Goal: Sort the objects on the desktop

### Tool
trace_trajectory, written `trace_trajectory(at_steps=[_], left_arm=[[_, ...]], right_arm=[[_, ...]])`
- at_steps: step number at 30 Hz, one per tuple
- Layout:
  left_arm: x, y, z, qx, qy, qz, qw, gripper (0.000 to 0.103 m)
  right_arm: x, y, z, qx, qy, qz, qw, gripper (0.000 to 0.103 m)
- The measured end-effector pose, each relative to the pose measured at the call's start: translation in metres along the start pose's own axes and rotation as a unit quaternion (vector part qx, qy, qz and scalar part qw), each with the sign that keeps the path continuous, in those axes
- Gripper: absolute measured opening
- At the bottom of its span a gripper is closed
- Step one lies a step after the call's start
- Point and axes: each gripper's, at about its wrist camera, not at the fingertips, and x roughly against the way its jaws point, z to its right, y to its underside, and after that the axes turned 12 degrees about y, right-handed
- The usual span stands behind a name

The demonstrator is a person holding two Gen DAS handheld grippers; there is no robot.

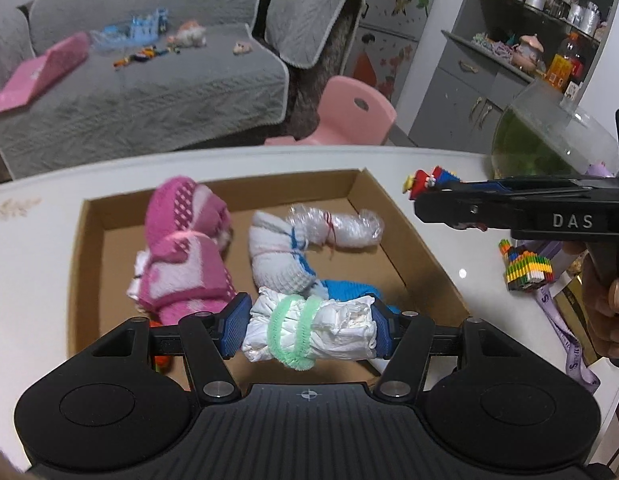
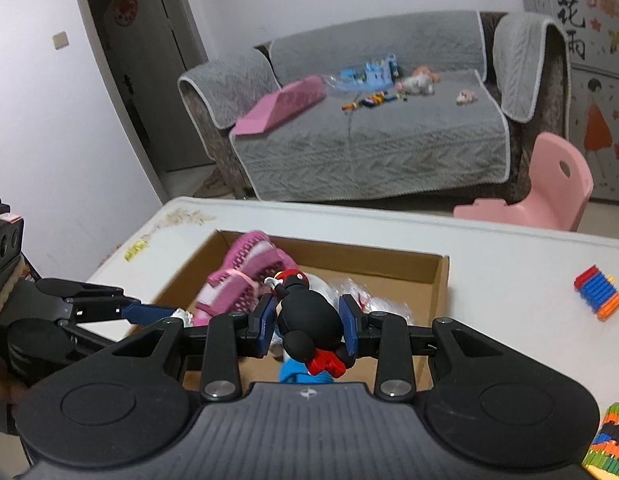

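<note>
Left gripper [image 1: 307, 330] held a white cloth bundle [image 1: 309, 332] bound with green fuzzy loops, pads pressing on both ends, over the near edge of the cardboard box [image 1: 405, 256]. Right gripper [image 2: 307, 322] was clamped narrow on a black toy figure [image 2: 307, 314] with a red-and-black head and red feet — carried above the box's near side in its own view.

Already lying in the box: a pink-and-white sock bundle [image 1: 185, 256] at about 9 o'clock from the box centre, a white-and-blue sock roll [image 1: 277, 256] near centre, and a clear plastic-wrapped bundle [image 1: 337, 222] toward 1 o'clock. So, judging by this, sorting was well under way, with soft bundles gathered in one place.

Still out on the white table [image 1: 37, 264]: a multicoloured block piece [image 1: 527, 268] at 3 o'clock of the box and a red-blue-orange block piece [image 2: 599, 292] well apart from the box in the right view. A purple lanyard [image 1: 569, 340] lay by the table's edge.

Left to do, as I judged: release the two held items, then deal with the loose block pieces — where the toy belongs I could not tell.
</note>
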Motion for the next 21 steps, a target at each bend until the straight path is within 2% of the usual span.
trace_trajectory(at_steps=[13,21], left_arm=[[-0.045,0.010,-0.010,0.010,0.000,-0.041,0.9991,0.066],[-0.066,0.017,-0.017,0.001,-0.023,-0.065,0.9976,0.066]], right_arm=[[-0.036,0.007,0.002,0.010,0.020,-0.047,0.999,0.031],[-0.057,0.014,-0.004,0.035,0.045,-0.070,0.996,0.031]])
